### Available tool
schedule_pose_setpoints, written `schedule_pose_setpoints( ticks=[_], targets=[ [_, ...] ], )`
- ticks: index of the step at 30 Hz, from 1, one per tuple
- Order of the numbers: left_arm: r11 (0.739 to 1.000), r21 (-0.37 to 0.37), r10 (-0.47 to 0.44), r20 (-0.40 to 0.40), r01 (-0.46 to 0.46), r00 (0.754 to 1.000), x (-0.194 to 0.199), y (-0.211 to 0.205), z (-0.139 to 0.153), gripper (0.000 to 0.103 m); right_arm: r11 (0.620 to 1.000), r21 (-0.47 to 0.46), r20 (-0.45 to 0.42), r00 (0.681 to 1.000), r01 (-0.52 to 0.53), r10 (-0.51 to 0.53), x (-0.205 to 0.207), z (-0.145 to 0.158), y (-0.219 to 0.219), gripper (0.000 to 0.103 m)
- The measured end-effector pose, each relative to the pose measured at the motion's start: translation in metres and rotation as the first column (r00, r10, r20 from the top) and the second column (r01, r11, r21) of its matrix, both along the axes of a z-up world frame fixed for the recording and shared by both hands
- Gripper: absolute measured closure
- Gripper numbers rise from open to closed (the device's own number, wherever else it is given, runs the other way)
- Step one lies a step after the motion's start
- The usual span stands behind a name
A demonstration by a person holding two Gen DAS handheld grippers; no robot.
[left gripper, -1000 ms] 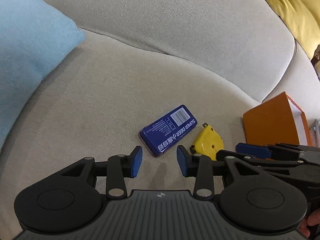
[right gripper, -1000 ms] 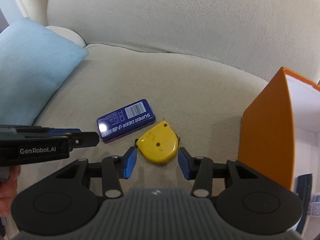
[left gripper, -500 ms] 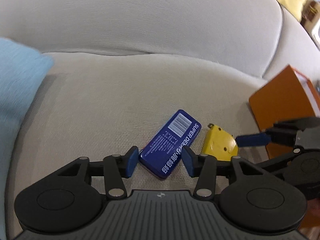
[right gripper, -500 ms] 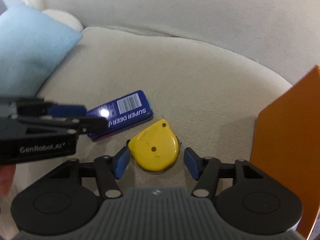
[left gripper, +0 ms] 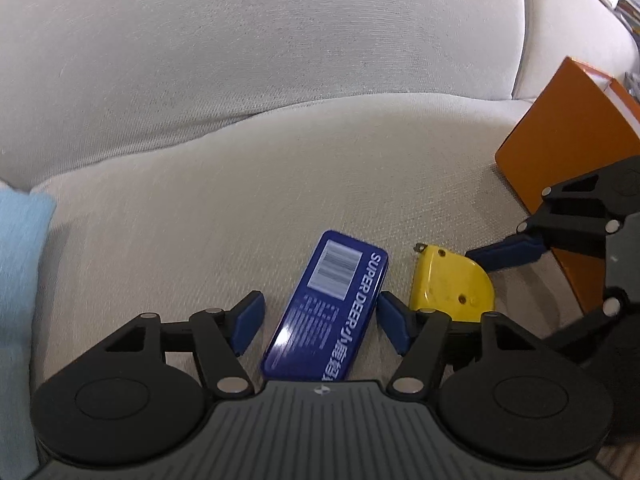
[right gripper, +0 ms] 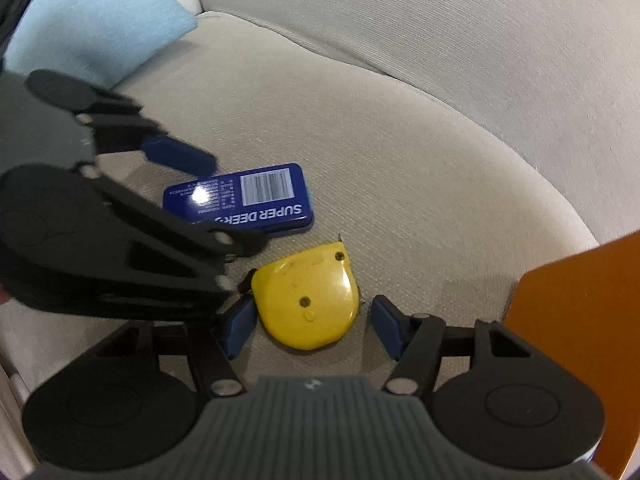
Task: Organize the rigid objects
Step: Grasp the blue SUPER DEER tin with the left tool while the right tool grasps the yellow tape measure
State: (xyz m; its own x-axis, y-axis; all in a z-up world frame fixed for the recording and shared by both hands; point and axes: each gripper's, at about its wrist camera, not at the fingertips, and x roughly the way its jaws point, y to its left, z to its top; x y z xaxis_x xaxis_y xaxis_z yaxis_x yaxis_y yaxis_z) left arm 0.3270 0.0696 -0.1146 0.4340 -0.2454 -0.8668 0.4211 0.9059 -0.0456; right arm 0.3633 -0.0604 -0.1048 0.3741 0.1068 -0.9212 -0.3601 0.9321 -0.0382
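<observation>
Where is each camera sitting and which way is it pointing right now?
Left wrist: on the left gripper, aimed steeply down at the sofa seat; its open fingers straddle the blue tin.
Right wrist: on the right gripper, also aimed down; its open fingers flank the yellow tape measure.
Shared: tin, tape measure, orange box, light blue cushion, and each other's gripper.

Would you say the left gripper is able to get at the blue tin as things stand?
Probably yes: the left gripper already straddles the blue tin, its jaws just opened wider than it, nothing between; the tape measure lies beside.
</observation>
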Motion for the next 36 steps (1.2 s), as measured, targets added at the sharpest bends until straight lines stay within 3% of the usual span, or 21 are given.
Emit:
schedule_pose_setpoints(
  ticks=[4, 6, 15, 18, 20, 24, 28, 32, 36],
  targets=[
    [1.0, 0.017, 0.0, 0.001, 0.0, 1.0, -0.001, -0.004, -0.002, 0.044, 1.0, -0.009, 0.001, 1.0, -0.009, 0.009, -0.004, 0.001, 0.0, 0.044],
    [1.0, 0.031, 0.001, -0.015, 0.0, 1.0, -0.005, -0.003, 0.0, 0.046, 1.0, 0.0, -0.007, 1.0, 0.001, -0.001, -0.006, 0.002, -0.002, 0.044],
    [0.993, 0.073, 0.102, -0.208, -0.089, 0.973, -0.037, 0.011, 0.005, 0.049, 1.0, -0.006, -0.067, 0.997, -0.031, 0.031, -0.035, 0.006, -0.001, 0.044],
    [0.994, 0.071, 0.095, -0.177, -0.084, 0.98, -0.047, 0.01, 0.004, 0.045, 0.998, -0.022, -0.071, 0.996, -0.06, 0.058, -0.047, 0.005, -0.002, 0.043],
    [0.995, 0.054, 0.092, -0.154, -0.085, 0.984, -0.049, 0.008, 0.003, 0.027, 0.997, -0.025, -0.064, 0.995, -0.072, 0.07, -0.049, 0.006, -0.002, 0.042],
    [0.994, 0.095, 0.071, -0.117, -0.06, 0.991, -0.041, -0.005, -0.003, 0.022, 0.997, -0.03, -0.06, 0.996, -0.067, 0.065, -0.048, 0.007, -0.002, 0.036],
    [0.994, 0.085, 0.074, -0.123, -0.064, 0.99, -0.04, -0.006, -0.005, 0.025, 0.995, -0.039, -0.055, 0.994, -0.093, 0.09, -0.049, 0.004, -0.001, 0.038],
    [0.991, 0.081, 0.113, -0.093, -0.105, 0.989, -0.043, -0.008, -0.002, 0.049, 0.996, -0.025, -0.05, 0.995, -0.09, 0.089, -0.052, 0.006, -0.005, 0.044],
    [0.984, 0.044, 0.174, -0.092, -0.171, 0.98, -0.046, -0.004, -0.002, 0.05, 0.996, -0.033, -0.042, 0.996, -0.081, 0.079, -0.056, 0.009, 0.0, 0.044]
  ],
)
